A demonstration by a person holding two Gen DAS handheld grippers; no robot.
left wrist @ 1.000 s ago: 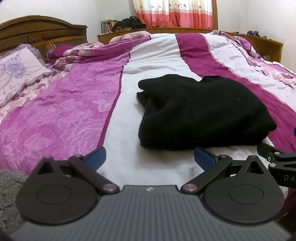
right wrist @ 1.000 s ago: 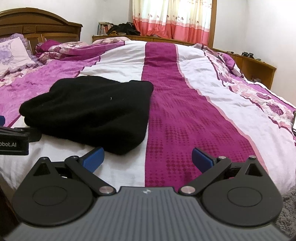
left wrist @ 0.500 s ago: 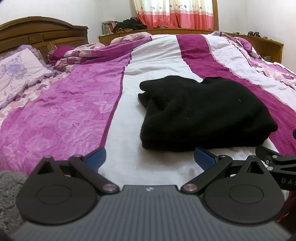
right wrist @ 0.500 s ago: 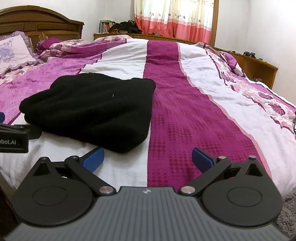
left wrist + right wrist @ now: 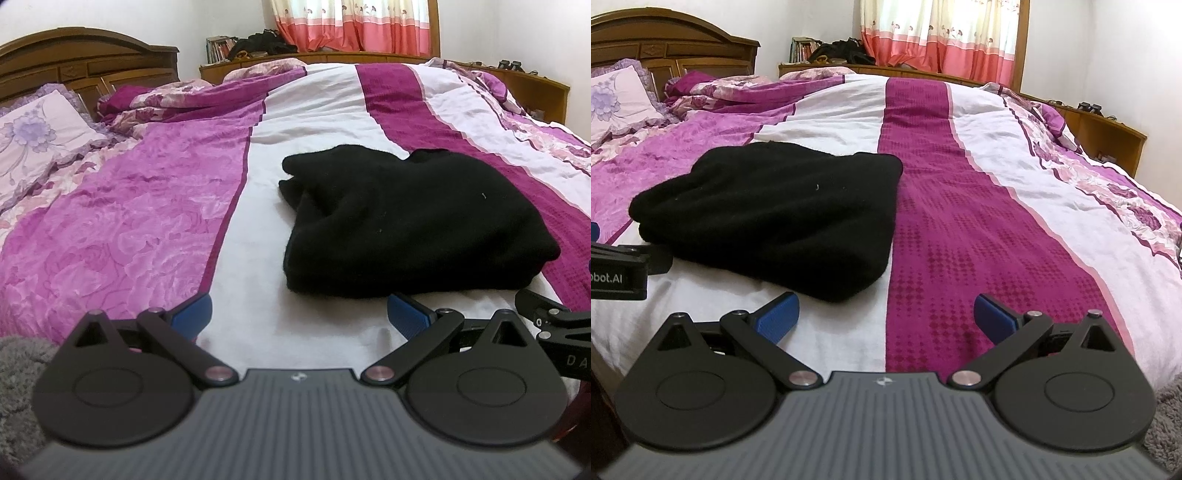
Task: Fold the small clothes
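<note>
A purple-and-white striped bedspread (image 5: 155, 221) fills the frame; a carved brown wooden headboard (image 5: 74, 62) sits upper left, pink-and-cream curtains (image 5: 354, 26) top centre.

A home bedroom: wide bed (image 5: 184, 221) with carved wooden headboard (image 5: 85, 62), floral pillow (image 5: 37, 136), curtained window (image 5: 942, 33).

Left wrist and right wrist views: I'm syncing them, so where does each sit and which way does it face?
Left wrist view: behind the open left gripper, low at the bed's near edge, facing the folded black knit garment; the right gripper's edge shows.
Right wrist view: behind the open right gripper, facing the striped magenta-and-white bedspread.
Both share the garment, wooden headboard and curtains.
</note>
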